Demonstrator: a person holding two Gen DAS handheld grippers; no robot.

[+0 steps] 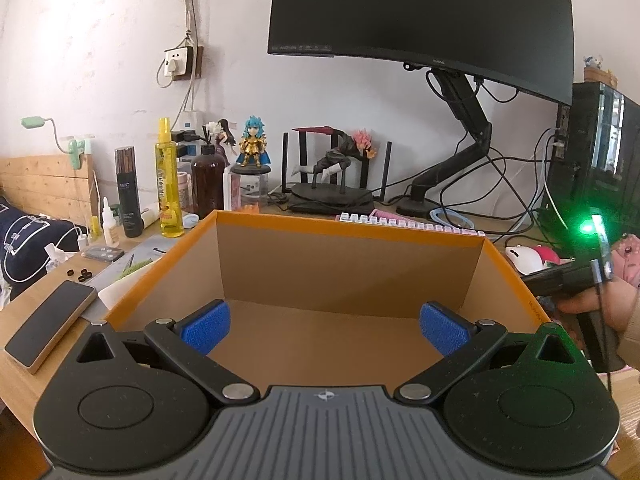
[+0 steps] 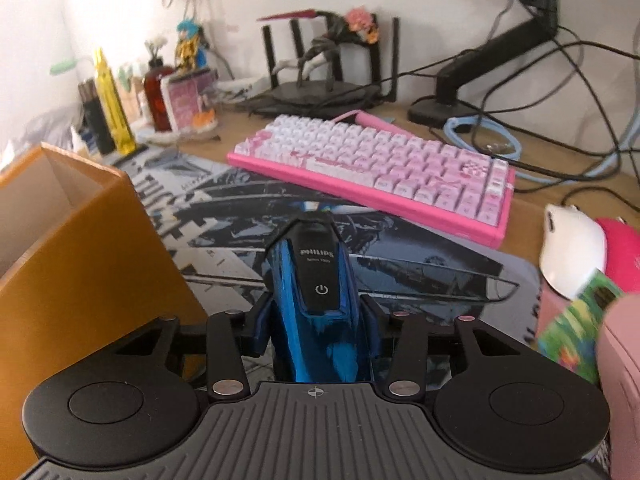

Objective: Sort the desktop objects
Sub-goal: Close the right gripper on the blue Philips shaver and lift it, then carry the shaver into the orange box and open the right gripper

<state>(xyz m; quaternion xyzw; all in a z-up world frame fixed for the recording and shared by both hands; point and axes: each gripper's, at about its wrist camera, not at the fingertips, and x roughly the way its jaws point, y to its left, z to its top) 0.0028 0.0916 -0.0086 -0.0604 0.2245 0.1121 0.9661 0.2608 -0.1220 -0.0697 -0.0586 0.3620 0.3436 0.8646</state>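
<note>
An open cardboard box (image 1: 496, 256) with an orange outside and a bare brown inside fills the middle of the left wrist view. My left gripper (image 1: 325, 326) hangs open over its near side, blue pads (image 1: 206, 326) wide apart with nothing between them. My right gripper (image 2: 316, 328) is shut on a blue and black Philips shaver (image 2: 316, 264), which points forward above the printed desk mat (image 2: 420, 264). The same box (image 2: 80, 240) stands just left of the shaver. A hand (image 1: 600, 308) holding the other gripper shows at the right edge of the left wrist view.
Behind the mat lies a pink keyboard (image 2: 380, 168), with a white mouse (image 2: 572, 252) to its right. Bottles (image 1: 170, 184), figurines (image 1: 252, 148), a router (image 1: 332, 196) and the monitor arm (image 1: 460, 152) with cables line the back. A phone (image 1: 48, 320) lies left of the box.
</note>
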